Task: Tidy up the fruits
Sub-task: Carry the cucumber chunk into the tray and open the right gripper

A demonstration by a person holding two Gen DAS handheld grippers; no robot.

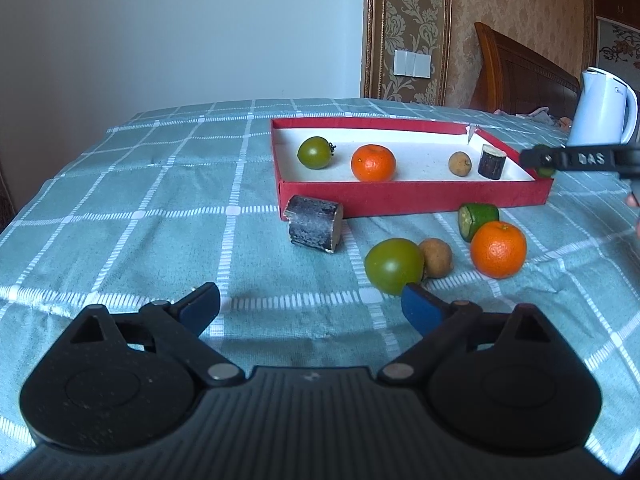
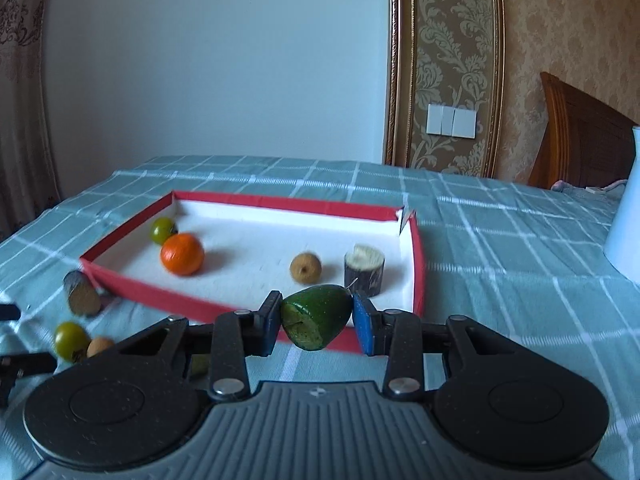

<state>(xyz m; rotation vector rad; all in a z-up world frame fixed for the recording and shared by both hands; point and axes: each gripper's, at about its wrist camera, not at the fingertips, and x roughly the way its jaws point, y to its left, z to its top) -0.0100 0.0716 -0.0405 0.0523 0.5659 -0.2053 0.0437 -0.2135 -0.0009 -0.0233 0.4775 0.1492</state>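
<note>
One green fruit piece [image 2: 316, 316] pinched crosswise between right gripper [image 2: 316, 322] pads, cut face down, held above red tray [image 2: 192, 304] near wall, probably for a drop inside. Open white floor at twelve o'clock between longan [image 2: 306, 267] and orange [image 2: 182, 254]. Left gripper [image 1: 310, 306] spread wide, empty, low over cloth; green tomato [image 1: 394, 266] at one o'clock.

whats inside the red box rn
Inside the red box: green tomato, orange, longan, and dark sugarcane piece. Nothing looks hidden.
</note>
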